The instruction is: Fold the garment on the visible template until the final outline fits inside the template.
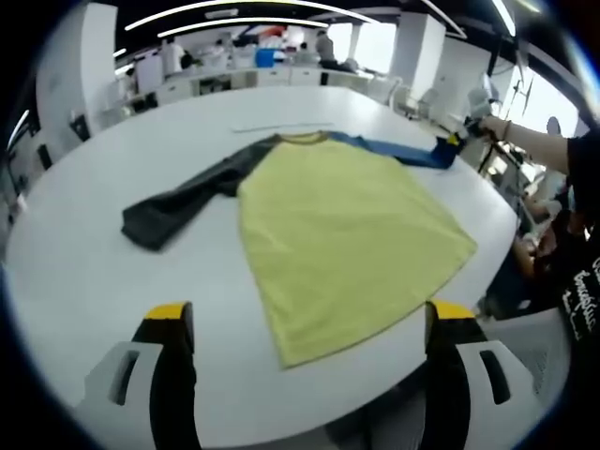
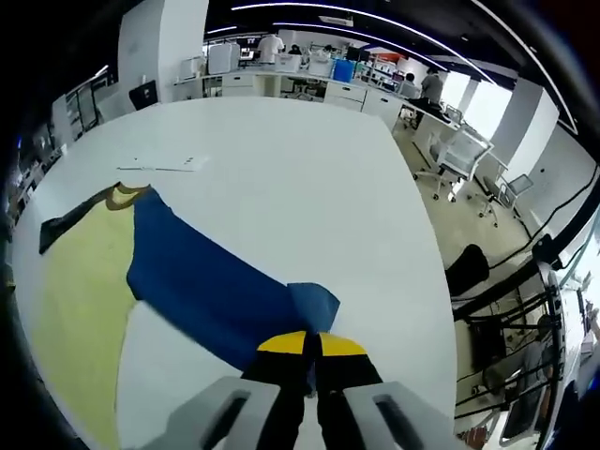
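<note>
Right gripper view showed the right gripper (image 2: 310,349) pressed together on the cuff of the blue sleeve (image 2: 211,286) — the sleeve stretched away across the white counter (image 2: 300,169) to the garment (image 2: 80,281). Left gripper view showed the left gripper (image 1: 309,323) spread wide, holding nothing, near the hem of the yellow garment (image 1: 342,239) — its dark sleeve (image 1: 183,202) lay out to the left.
</note>
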The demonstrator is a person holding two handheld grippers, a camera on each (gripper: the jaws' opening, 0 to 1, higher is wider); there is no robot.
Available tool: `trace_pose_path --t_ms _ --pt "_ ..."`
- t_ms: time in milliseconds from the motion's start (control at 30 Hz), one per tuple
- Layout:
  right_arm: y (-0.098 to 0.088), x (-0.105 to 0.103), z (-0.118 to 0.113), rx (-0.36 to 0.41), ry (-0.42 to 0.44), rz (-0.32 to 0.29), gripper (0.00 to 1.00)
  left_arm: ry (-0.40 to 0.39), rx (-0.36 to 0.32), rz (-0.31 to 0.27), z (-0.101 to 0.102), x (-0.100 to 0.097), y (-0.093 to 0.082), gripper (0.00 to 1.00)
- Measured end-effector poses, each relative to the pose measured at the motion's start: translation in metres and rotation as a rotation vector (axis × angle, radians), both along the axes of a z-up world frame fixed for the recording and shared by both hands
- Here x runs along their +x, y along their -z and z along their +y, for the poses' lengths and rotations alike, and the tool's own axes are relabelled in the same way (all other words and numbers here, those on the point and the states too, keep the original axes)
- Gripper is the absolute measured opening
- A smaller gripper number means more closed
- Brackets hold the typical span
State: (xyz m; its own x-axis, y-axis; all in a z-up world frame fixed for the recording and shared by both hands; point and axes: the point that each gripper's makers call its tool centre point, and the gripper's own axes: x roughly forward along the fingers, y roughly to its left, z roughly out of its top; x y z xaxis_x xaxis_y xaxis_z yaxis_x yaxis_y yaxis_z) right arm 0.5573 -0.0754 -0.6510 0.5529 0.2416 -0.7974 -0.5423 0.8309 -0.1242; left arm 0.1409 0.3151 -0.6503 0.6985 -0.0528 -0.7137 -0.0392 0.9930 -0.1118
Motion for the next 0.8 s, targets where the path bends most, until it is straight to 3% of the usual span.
trace_pose_path --t_ms 800 --pt "-0.040 -0.019 0.117 0.137 -0.191 -0.042 0.00 0.023 -0.003 -0.013 -0.002 0.003 -0.003 0.99"
